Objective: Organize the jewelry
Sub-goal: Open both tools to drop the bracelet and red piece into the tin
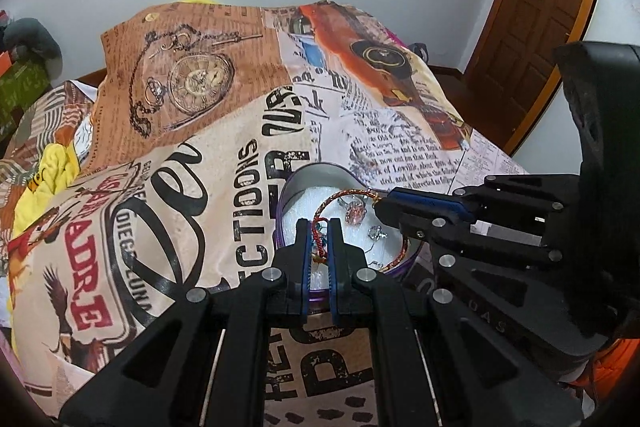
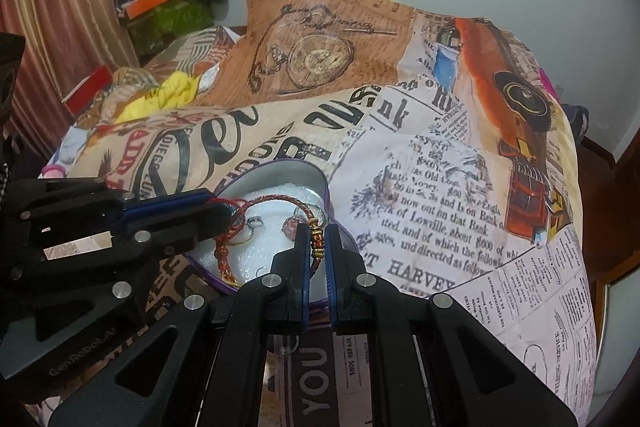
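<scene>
A red braided cord bracelet (image 1: 345,192) hangs stretched over a purple heart-shaped box (image 1: 289,187) with white lining. My left gripper (image 1: 319,227) is shut on one side of the cord. My right gripper (image 1: 379,205) comes in from the right and is shut on the other side. In the right wrist view, my right gripper (image 2: 318,231) pinches the bracelet (image 2: 276,201) at its gold beads, and my left gripper (image 2: 225,215) holds the knotted end. Rings lie in the box (image 2: 280,167): a pink-stone ring (image 1: 356,213) and a clear-stone ring (image 1: 376,233).
The box sits on a bed covered by a newspaper-print sheet (image 1: 224,131). Yellow cloth (image 1: 48,167) lies at the left. A wooden door (image 1: 548,11) stands at the right. Boxes and clutter (image 2: 160,7) are piled beside a striped curtain (image 2: 60,7).
</scene>
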`<state>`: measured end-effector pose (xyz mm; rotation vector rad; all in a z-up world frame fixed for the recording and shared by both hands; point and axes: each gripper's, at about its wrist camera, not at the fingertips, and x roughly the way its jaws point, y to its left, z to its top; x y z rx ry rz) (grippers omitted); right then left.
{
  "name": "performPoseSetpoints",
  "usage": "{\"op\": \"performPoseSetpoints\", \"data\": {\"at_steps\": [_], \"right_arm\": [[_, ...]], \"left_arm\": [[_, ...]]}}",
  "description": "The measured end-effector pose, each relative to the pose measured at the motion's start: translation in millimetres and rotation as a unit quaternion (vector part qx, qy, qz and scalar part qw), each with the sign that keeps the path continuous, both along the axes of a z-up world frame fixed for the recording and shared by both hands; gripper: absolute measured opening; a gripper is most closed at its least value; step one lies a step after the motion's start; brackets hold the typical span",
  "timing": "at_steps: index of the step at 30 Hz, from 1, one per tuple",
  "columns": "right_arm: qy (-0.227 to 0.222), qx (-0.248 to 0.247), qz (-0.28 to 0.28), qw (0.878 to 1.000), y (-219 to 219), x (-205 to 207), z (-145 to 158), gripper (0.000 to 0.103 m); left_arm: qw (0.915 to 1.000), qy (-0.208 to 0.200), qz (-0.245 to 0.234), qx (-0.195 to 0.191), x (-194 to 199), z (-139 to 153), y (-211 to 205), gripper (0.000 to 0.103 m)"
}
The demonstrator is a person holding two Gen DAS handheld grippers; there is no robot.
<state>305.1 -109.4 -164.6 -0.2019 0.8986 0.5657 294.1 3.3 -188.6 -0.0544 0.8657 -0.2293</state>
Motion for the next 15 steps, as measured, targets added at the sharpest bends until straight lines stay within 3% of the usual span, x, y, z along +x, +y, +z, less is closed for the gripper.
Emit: {"op": "performPoseSetpoints", "data": {"at_steps": [15], "right_arm": [[0.010,-0.017,0.007,1.000,1.6,-7.2,2.0,0.008]], "left_arm": [[0.9999,0.011,-0.002,-0.004,-6.8,6.9,2.4,0.006]]}}
